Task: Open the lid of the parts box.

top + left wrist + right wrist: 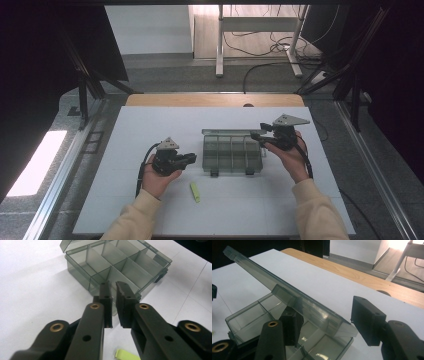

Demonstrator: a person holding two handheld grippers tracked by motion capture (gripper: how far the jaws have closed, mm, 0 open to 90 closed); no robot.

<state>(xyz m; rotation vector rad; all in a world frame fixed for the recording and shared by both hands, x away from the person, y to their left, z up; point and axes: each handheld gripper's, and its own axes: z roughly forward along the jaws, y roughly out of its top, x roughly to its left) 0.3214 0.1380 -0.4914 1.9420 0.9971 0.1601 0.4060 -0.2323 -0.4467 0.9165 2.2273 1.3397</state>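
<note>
A smoky clear compartment box (232, 153) sits mid-table with its lid (227, 131) raised at the back. My left gripper (192, 159) lies left of the box and points at it. In the left gripper view its jaws (113, 285) stand a narrow gap apart with nothing between them, just short of the box's near wall (77, 266). My right gripper (256, 135) reaches in from the box's right end. In the right gripper view its jaws (325, 310) stand wide apart astride the tilted lid (262, 272), one under it over a compartment, the other outside.
A small yellow-green strip (194, 192) lies on the white table (130, 200) in front of the box, also seen below my left jaws (126, 355). A wooden edge (210, 100) runs along the back. Beyond it are a desk frame and cables on the floor.
</note>
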